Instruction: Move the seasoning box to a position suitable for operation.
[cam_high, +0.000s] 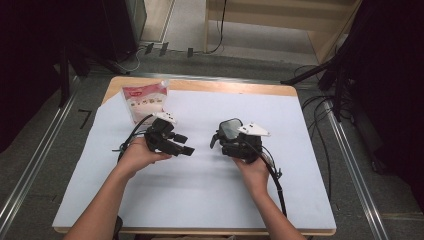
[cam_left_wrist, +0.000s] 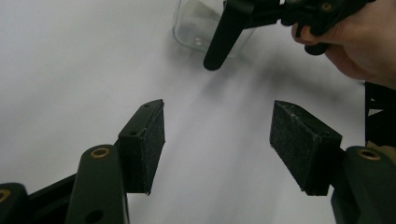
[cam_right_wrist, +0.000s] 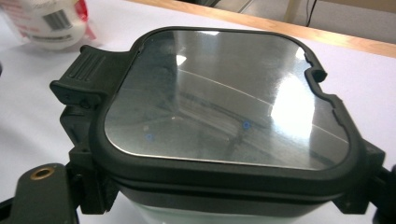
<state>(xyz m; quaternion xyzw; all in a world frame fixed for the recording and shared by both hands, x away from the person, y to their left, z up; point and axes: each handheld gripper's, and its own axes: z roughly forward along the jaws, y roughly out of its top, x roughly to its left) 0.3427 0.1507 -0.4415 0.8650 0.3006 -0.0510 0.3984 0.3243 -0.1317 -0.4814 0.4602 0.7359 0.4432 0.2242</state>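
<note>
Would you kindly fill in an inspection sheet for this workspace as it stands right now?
Surface: wooden table covered by a white sheet.
Job's things: clear square container with a black-rimmed shiny lid, held between the jaws of the right gripper.
Clutter: white pouch with red print lying at the far left of the sheet.
Grippers: left gripper open, nothing between its pads, hovering over bare sheet; right gripper closed on the container.
Cables: a black cable trails from the left gripper, another from the right gripper; more lie on the floor at right.
Surroundings: grey floor, metal rails beside the table, dark stands.
</note>
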